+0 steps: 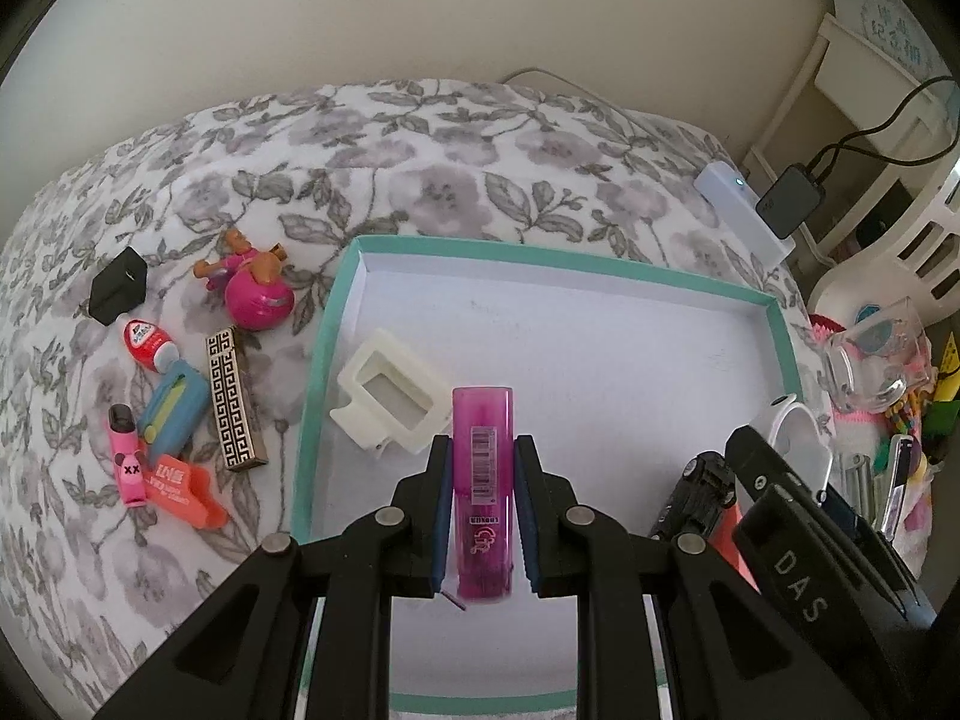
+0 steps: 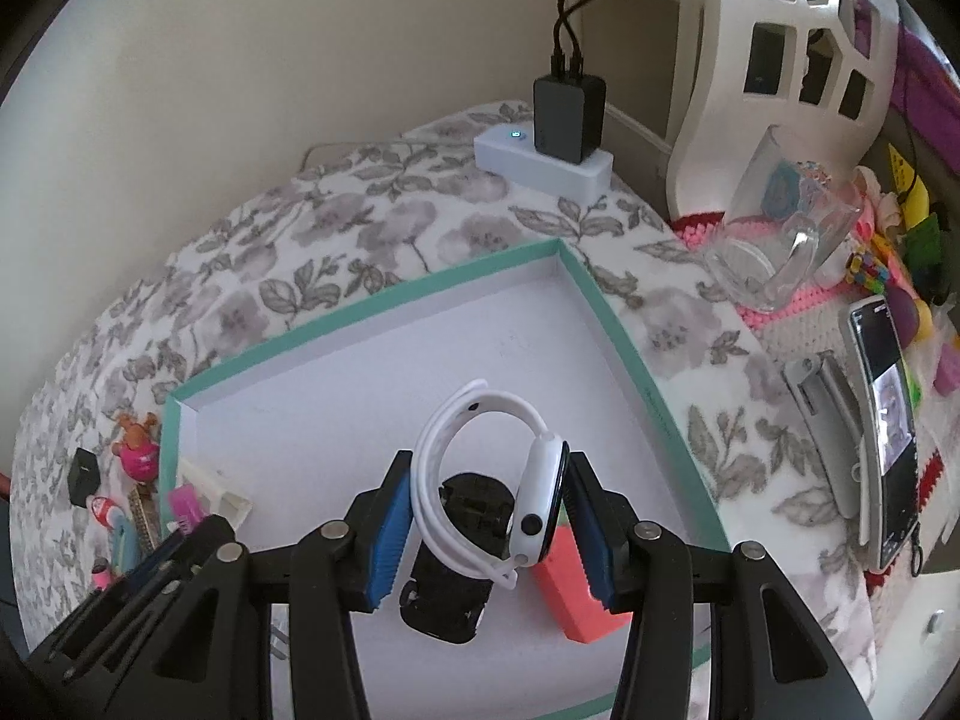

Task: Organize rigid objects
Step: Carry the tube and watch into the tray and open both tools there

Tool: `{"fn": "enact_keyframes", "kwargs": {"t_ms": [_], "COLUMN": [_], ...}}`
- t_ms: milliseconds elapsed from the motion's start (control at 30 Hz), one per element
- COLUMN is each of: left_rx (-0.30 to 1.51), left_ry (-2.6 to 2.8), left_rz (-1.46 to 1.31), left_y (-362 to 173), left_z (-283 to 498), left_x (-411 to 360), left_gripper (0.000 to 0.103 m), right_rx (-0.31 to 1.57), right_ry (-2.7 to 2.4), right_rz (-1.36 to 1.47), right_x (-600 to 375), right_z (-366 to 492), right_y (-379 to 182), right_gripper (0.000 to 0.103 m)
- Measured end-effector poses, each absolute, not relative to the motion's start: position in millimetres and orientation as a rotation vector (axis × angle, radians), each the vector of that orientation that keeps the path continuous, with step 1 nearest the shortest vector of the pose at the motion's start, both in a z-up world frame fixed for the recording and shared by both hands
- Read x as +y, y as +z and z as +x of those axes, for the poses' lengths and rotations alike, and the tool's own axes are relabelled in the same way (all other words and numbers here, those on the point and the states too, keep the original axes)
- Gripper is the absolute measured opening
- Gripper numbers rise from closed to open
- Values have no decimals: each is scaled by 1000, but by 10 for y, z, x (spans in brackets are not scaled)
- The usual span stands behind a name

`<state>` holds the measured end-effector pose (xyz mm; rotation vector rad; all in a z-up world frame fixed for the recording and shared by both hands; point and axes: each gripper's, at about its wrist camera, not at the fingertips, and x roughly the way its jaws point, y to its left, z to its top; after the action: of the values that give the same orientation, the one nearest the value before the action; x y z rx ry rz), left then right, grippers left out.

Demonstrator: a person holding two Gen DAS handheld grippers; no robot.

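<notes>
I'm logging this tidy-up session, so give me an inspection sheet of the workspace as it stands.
Surface: floral cloth, carrying a teal-rimmed tray.
Job's things: white frame, black toy car and orange block in the tray; pink toy, black cube, patterned bar and others on the cloth.
Clutter: glass mug, phone, small items at right.
Grippers: left gripper shut on magenta tube; right gripper shut on white watch.
Cables: black leads from charger.
Surroundings: beige wall, white basket.

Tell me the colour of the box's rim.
Teal rim, white inside; clearest in the left wrist view.
</notes>
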<state>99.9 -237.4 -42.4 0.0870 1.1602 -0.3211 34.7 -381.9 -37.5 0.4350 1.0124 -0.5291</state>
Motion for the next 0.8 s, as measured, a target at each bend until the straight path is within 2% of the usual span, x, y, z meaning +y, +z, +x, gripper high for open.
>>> {"fn": "enact_keyframes", "kwargs": {"t_ms": [400, 533, 633, 700, 767, 800], "left_rx": [1178, 1170, 1174, 1176, 1173, 1171], "left_ry": [-318, -307, -301, -291, -275, -261], "left_rz": [46, 37, 29, 24, 23, 22], "left_y": [-466, -430, -419, -412, -400, -391], "left_z": [1024, 1022, 1035, 1045, 1052, 1059], "left_x": [-2253, -2191, -2156, -2129, -2099, -2074], "left_gripper": [22, 42, 48, 59, 72, 75], "right_rx": [1051, 1053, 1048, 1047, 1048, 1049], "right_ry": [-507, -501, -501, -502, -506, -504], "right_rz": [411, 408, 395, 388, 379, 380], "right_x": [-3747, -3740, -3721, -3715, -3714, -3713], "right_z": [379, 385, 379, 381, 385, 385], "right_y": [-456, -450, -420, -410, -405, -403], "right_gripper": [54, 62, 65, 73, 74, 74]}}
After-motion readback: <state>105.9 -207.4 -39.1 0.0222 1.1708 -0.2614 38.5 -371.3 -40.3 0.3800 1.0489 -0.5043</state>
